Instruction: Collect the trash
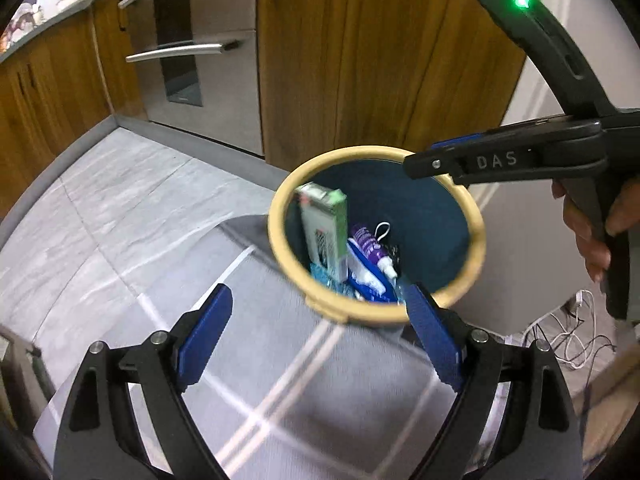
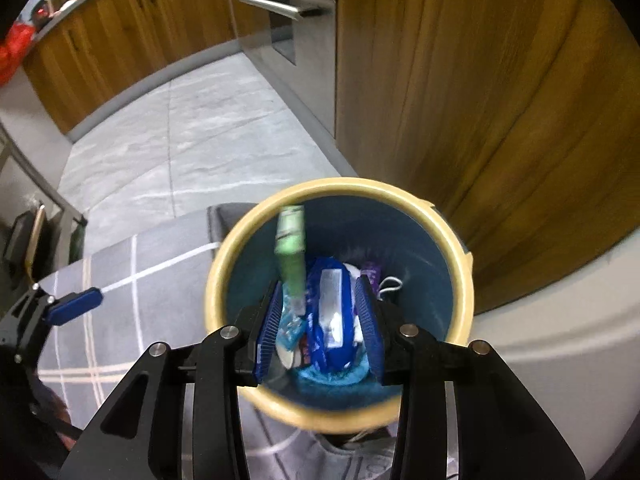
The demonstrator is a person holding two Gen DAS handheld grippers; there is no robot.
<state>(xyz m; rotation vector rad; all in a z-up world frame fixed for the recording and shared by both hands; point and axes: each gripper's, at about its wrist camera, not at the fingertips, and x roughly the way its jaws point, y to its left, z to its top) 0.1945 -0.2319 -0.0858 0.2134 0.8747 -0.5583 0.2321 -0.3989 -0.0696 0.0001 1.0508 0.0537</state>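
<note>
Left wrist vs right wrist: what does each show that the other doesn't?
Left wrist only: the right gripper from the side with its green light, a hand, floor cables.
Right wrist only: a red item on the counter, the blue packet seen between its own fingers.
Both: trash bin, green carton, plaid cloth, oven handle.

the left hand-held gripper (image 1: 320, 320) hangs wide open and empty over a grey checked cloth (image 1: 280, 392). just beyond stands a bin (image 1: 280, 240) holding a green box (image 1: 326, 236) and wrappers, the right hand-held gripper (image 1: 424, 164) above its rim.
</note>
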